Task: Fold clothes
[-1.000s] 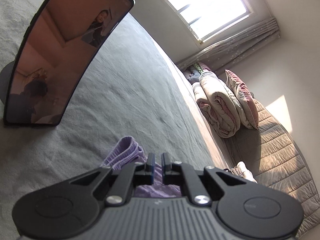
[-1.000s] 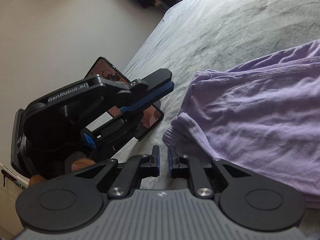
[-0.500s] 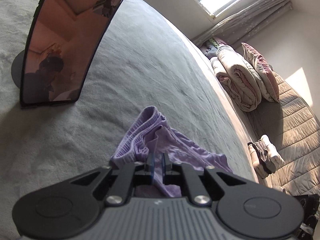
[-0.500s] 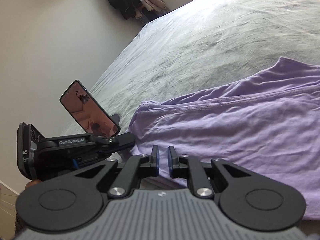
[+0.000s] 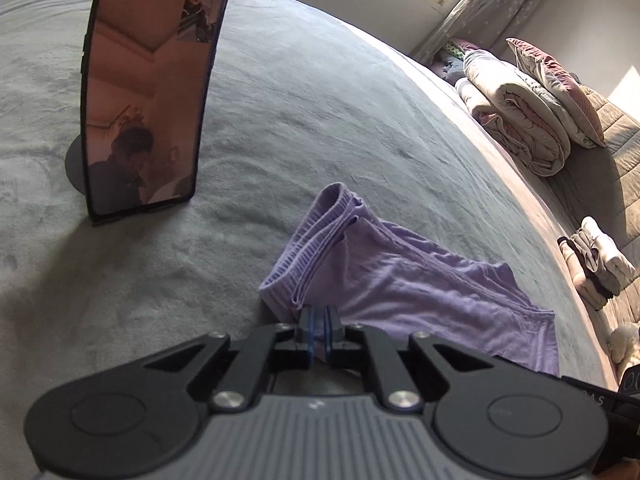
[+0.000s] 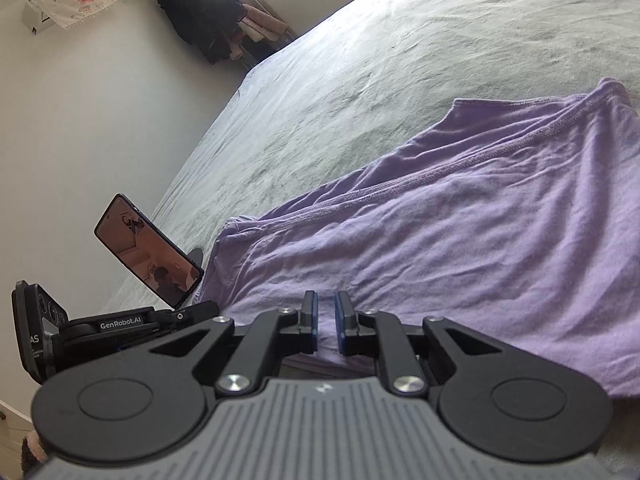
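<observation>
Garment: the purple shirt (image 5: 404,280) is lying partly folded on the grey bedspread (image 5: 320,120), its ribbed collar bunched just beside the left gripper.
Left gripper (image 5: 319,330): is pinching the shirt's near edge between almost closed jaws.
Right gripper (image 6: 326,322): is hovering over the shirt's near hem, jaws slightly parted, gripping nothing visible.
Step in hand: taking hold of the near edge for a fold, as judged.
Next move: is calling for the right gripper to clamp the hem, then both lifting evenly, clear of the phone on its stand (image 5: 148,92).
</observation>
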A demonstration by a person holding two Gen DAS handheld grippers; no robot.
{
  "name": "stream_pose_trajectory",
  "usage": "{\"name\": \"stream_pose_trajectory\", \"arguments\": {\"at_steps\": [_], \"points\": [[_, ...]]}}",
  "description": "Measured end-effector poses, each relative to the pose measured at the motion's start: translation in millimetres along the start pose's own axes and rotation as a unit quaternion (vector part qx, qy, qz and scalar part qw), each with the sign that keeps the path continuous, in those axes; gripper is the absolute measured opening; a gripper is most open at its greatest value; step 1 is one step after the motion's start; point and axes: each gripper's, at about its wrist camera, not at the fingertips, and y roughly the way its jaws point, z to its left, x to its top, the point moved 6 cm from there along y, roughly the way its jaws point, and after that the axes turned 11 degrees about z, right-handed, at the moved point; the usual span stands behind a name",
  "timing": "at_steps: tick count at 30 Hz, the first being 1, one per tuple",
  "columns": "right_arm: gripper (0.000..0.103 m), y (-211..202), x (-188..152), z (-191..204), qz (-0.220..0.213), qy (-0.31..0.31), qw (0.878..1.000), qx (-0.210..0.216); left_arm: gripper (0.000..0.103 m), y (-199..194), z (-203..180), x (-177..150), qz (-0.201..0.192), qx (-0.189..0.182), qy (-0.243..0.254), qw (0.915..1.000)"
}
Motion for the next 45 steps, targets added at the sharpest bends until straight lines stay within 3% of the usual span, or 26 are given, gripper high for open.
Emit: {"name": "stream_pose_trajectory", "arguments": {"at_steps": [5,7,8,13,17,19,24,29,30,31,36,41,45], "points": [[0.020,-14.7,-9.9,-8.2,-0.010,0.014,1.000,0.000,0.006,-8.0,6.8,-2.3,-0.010,0.012,0.001,0.9999],[0.039,-25.1,-10.4,-9.8,-0.026,0.012,1.000,-0.004,0.006,-15.0,8.9,0.1,-0.026,0.010,-0.003,0.9996],[0.040,-30.4,-10.2,-10.1,-0.034,0.005,0.999,-0.011,0.006,-19.3,7.5,1.3,-0.039,0.010,-0.002,0.9992],[0.040,-53.4,-1.5,-9.3,-0.089,-0.050,0.992,-0.076,0.006,-30.1,-13.2,8.9,-0.099,-0.026,0.022,0.9945],[0.040,-63.9,9.7,-15.0,-0.133,-0.099,0.973,-0.161,0.006,-11.0,-37.8,14.0,-0.104,-0.035,0.055,0.9924],[0.040,-65.4,14.0,-24.4,-0.142,-0.097,0.968,-0.180,0.006,-0.1,-42.7,16.8,-0.107,-0.028,0.060,0.9920],[0.040,-58.6,28.4,-44.7,-0.137,-0.109,0.959,-0.223,0.006,22.1,-44.6,28.2,-0.119,-0.010,0.052,0.9916],[0.040,-50.8,42.7,-69.6,-0.114,-0.128,0.946,-0.276,0.002,39.9,-34.6,29.5,-0.117,0.048,0.063,0.9900],[0.030,-48.5,45.2,-76.6,-0.107,-0.128,0.943,-0.288,0.003,42.0,-32.6,28.8,-0.115,0.048,0.066,0.9900],[0.025,-47.9,47.4,-81.0,-0.105,-0.130,0.941,-0.294,0.003,42.4,-31.8,28.8,-0.115,0.048,0.066,0.9901],[0.023,-49.4,54.8,-88.9,-0.106,-0.136,0.940,-0.294,0.003,39.5,-35.1,28.4,-0.117,0.062,0.069,0.9888],[0.024,-58.1,63.3,-94.3,-0.105,-0.122,0.953,-0.257,0.004,31.6,-41.3,22.9,-0.128,0.068,0.068,0.9871],[0.034,-77.1,59.6,-89.2,-0.102,-0.116,0.960,-0.235,0.028,18.6,-56.8,12.0,-0.137,0.060,0.093,0.9843]]}}
